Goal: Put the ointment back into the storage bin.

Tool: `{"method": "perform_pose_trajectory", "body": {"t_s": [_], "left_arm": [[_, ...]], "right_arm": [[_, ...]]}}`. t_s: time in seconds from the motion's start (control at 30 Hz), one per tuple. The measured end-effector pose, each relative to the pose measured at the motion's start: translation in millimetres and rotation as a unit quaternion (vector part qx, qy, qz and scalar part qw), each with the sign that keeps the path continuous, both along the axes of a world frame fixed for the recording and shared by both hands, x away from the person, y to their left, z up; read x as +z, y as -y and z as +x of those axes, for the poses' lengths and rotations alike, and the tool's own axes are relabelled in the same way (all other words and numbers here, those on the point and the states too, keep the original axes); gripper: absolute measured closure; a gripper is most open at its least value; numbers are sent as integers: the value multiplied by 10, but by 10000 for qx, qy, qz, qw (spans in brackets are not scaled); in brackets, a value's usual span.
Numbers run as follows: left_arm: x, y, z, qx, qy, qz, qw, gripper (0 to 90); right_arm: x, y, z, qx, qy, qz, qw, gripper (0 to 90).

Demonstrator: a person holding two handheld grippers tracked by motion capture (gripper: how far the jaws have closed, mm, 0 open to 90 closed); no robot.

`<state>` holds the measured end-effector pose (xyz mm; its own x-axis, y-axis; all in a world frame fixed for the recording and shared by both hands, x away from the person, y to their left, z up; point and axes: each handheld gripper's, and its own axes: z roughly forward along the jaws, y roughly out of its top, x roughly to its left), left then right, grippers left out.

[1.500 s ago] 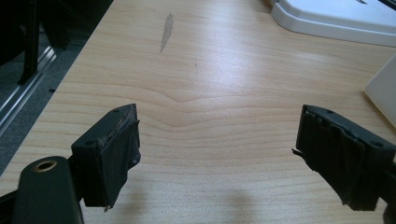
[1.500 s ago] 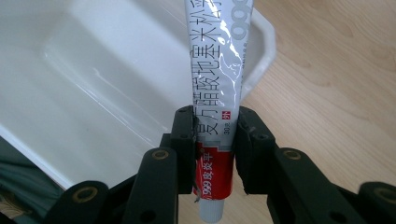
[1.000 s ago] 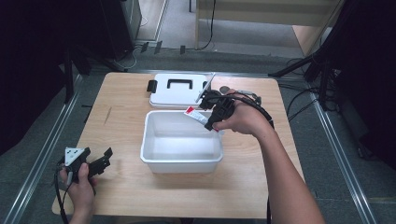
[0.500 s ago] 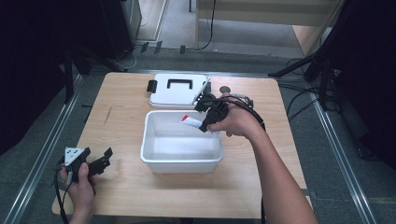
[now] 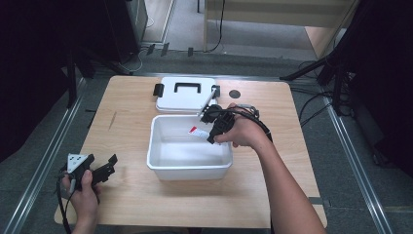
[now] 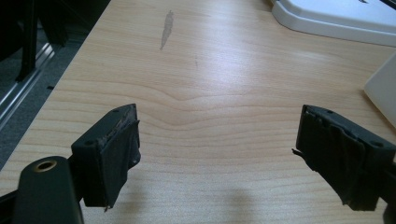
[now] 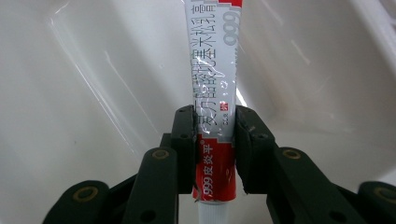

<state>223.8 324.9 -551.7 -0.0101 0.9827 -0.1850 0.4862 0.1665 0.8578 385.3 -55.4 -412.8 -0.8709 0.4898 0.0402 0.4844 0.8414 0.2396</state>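
This looks like a lab or recording studio set up for filming tabletop work, not a home. A plain wooden table stands alone on grey carpet, flanked by metal floor rails. Black tripod legs and loose cables spread across the floor at the right. Dark shapes at the left, possibly equipment cabinets, are too dim to identify.

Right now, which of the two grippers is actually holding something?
The right gripper, over the white bin: its jaws are clamped on a red and white tube. The left gripper sits open above bare table.
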Motion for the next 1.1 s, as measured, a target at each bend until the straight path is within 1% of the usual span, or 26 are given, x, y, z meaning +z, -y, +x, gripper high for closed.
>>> {"method": "perform_pose_trajectory", "body": {"t_s": [0.1,0.23,0.37,0.4,0.43,0.47,0.5,0.53,0.57,0.7,0.8,0.93,0.97,1.0,1.07,1.1], "left_arm": [[0,0,0,-1,0,-1,10000,142],[0,-3,-1,-13,-9,7,10000,142],[-1,-1,1,-3,2,-3,10000,142],[-1,0,1,-4,2,-4,10000,142],[0,0,0,-2,-2,-2,10000,142],[0,0,0,-2,-2,-2,10000,142],[0,1,0,-1,-1,-2,10000,142],[0,1,0,-5,-6,4,10000,142],[0,1,0,-5,-4,2,10000,142],[-1,2,1,-2,6,4,10000,142],[-1,2,2,3,3,10,10000,142],[-1,4,2,-6,-6,15,10000,142],[-2,5,3,-4,9,15,10000,142],[-2,5,3,-4,9,15,10000,142],[-2,5,3,-4,10,15,10000,142],[-2,4,3,-6,9,21,10000,142]], "right_arm": [[-66,6,-3,18,-29,-3,10000,723],[-104,-4,-14,38,-29,-31,10000,723],[-152,-35,-40,106,52,-170,9998,723],[-152,-35,-40,106,52,-170,9998,723],[-169,-51,-53,117,91,-265,9995,723],[-169,-51,-53,117,91,-265,9995,723],[-188,-71,-67,153,132,-360,9991,723],[-188,-71,-67,153,132,-360,9991,723],[-212,-88,-76,201,164,-449,9987,723],[-235,-109,-85,244,188,-531,9981,723],[-254,-124,-90,252,167,-511,9982,722],[-253,-124,-97,217,211,-508,9983,722],[-247,-125,-100,165,129,-452,9988,722],[-247,-125,-100,165,129,-452,9988,722],[-237,-131,-114,216,83,-361,9991,722],[-233,-142,-125,206,94,-376,9990,721]]}}
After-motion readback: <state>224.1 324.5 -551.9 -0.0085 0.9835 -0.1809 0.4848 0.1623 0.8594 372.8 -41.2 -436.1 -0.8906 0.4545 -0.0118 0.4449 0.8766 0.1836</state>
